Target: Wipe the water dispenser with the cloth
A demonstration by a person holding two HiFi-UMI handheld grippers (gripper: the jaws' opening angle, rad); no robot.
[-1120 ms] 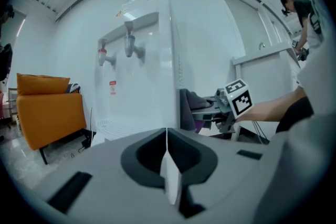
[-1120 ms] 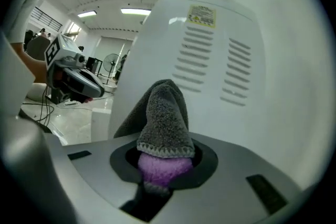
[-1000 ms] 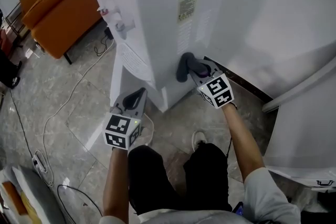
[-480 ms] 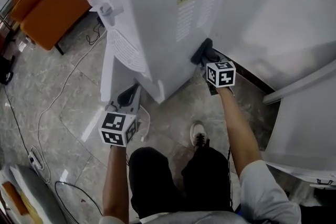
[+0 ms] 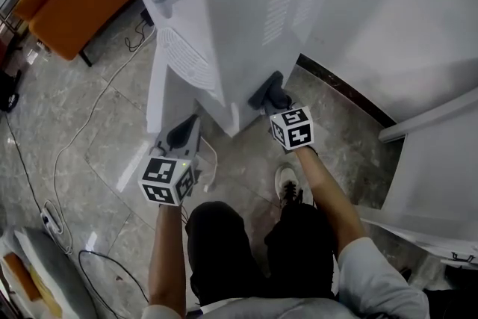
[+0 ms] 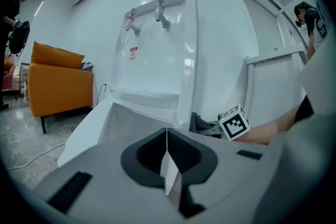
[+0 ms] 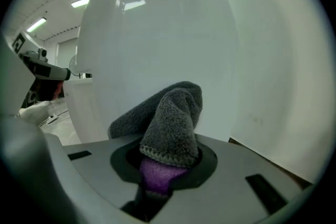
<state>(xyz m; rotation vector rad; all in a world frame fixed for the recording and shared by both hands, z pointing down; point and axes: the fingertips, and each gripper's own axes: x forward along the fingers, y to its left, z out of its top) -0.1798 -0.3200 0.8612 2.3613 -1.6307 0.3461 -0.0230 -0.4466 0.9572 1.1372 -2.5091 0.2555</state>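
Right tongs (image 5: 264, 95) slid lower, clamping fuzzy grey cloth (image 7: 170, 118) | left tongs (image 5: 186, 135) closed, empty | smooth white dispenser (image 5: 239, 11)

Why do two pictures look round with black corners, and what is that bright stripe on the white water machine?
Right gripper view: a wide-angle lens bends everything into a circle with dark corners. The bright stripe on the water dispenser looks like ceiling light glare, and the grey cloth up close is sharp. Left gripper view: the same round bending. Head view: hardly bent, with soft even light and shiny patches on the floor.
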